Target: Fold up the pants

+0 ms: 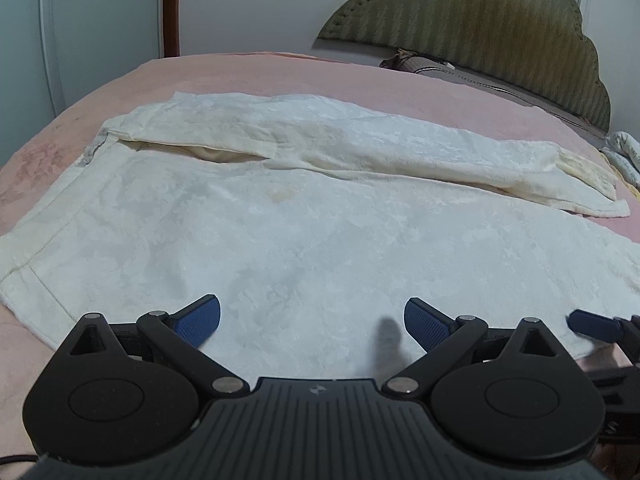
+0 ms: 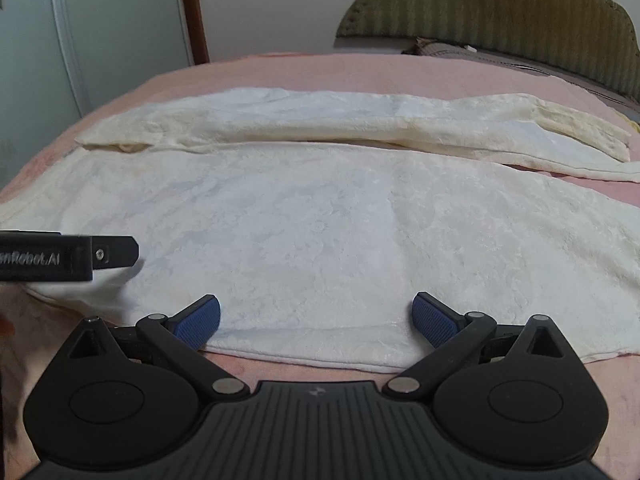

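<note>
Both hand-held grippers (image 1: 312,320) (image 2: 316,320) gape above cream pants (image 1: 280,220), cuffs cropped.

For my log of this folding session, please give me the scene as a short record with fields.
garment: cream plush pants, spread flat, both legs lying side by side
surface: pink bedspread
background: olive quilted headboard
left gripper: open, over the near leg, holding nothing
right gripper: open, at the near edge of the pants, holding nothing
fold: not yet begun

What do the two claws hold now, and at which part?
Nothing. The left claw and the right claw are both open above the near edge of the white pants.
</note>
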